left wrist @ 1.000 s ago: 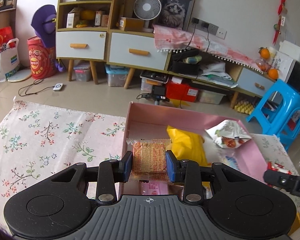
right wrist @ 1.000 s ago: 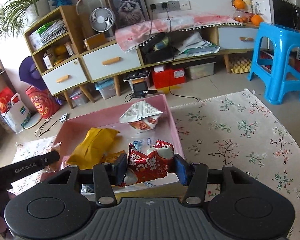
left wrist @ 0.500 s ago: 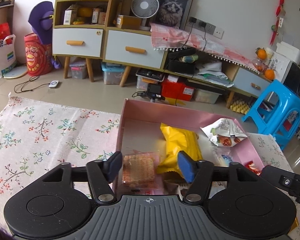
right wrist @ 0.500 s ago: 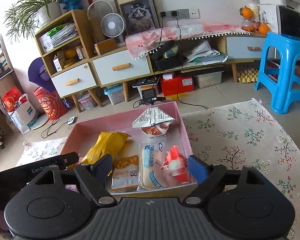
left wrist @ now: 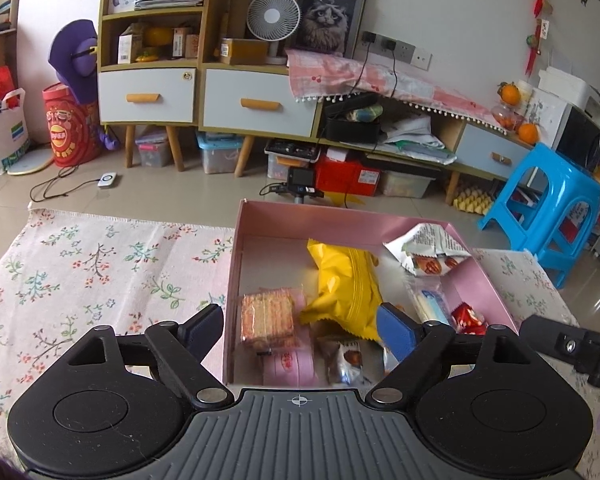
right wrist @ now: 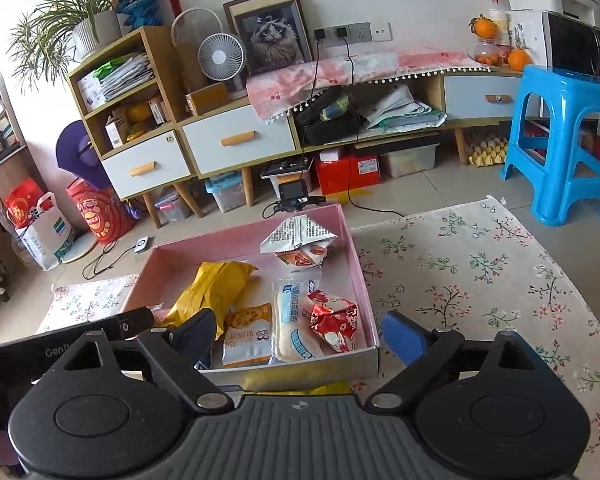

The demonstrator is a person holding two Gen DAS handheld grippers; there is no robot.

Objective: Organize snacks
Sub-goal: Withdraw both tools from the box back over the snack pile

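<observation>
left wrist view: cracker pack (left wrist: 267, 317) inside pink box (left wrist: 340, 220)

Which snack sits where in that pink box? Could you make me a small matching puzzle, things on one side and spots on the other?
Things:
1. yellow bag
2. red packet
3. white packet
4. cracker pack

Places in the pink box:
A. far right corner
B. near right corner
C. near left side
D. middle, lying slantwise

Pairs: 1-D, 2-B, 3-A, 4-C
</observation>
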